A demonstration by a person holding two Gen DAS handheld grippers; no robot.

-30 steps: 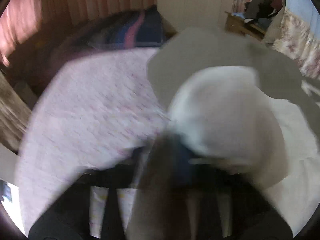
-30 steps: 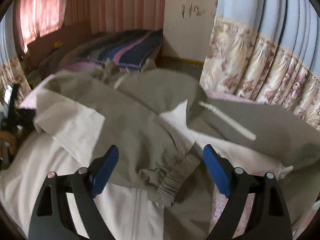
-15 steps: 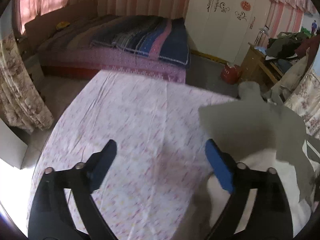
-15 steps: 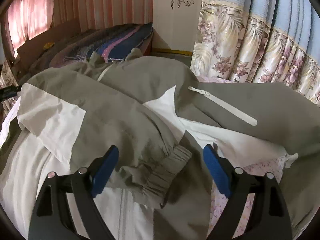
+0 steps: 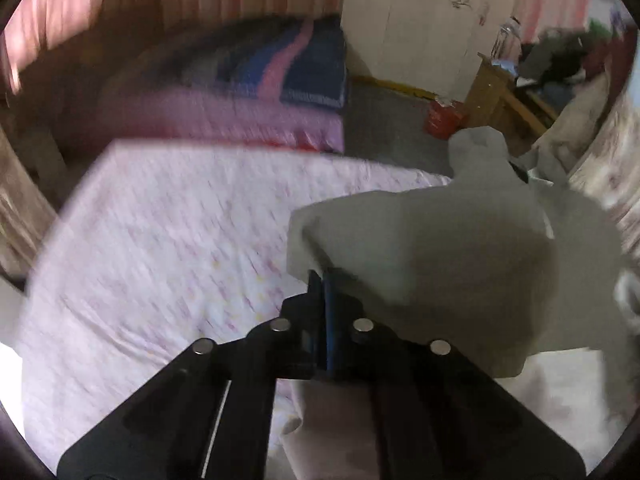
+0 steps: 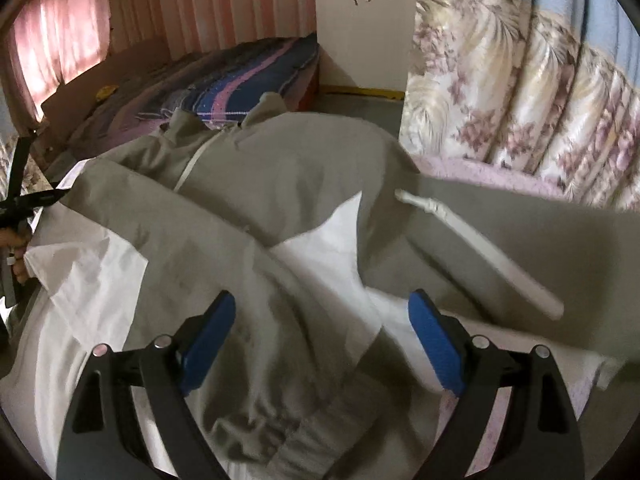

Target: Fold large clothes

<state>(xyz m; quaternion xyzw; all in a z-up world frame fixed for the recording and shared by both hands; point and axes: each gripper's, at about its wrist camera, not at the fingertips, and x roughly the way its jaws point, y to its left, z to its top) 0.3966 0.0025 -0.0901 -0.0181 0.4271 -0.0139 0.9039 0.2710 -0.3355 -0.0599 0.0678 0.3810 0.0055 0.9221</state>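
Observation:
A large grey and white jacket (image 6: 280, 168) lies spread on the pink-flowered bed sheet (image 5: 160, 260). My left gripper (image 5: 320, 280) has its blue pads pressed together, closing on the jacket's (image 5: 440, 260) left edge, which rises from the tips. From the right wrist view that left gripper (image 6: 36, 200) shows at the far left, pinching the jacket's side, with a hand (image 6: 16, 248) behind it. My right gripper (image 6: 320, 308) stands open above a folded-in sleeve, whose gathered cuff (image 6: 288, 428) lies just below the pads. A white zipper strip (image 6: 480, 256) crosses the grey cloth to the right.
A second bed with a striped blanket (image 5: 280, 68) stands beyond the sheet. A white wardrobe (image 5: 420, 20), a red container (image 5: 440, 116) and a cluttered wooden desk (image 5: 500, 92) are at the back. A floral curtain (image 6: 520, 100) hangs close on the right.
The left gripper let go of cloth, stood open over the sheet, then moved right and shut on the jacket's edge. The right gripper moved forward over the sleeve, still open.

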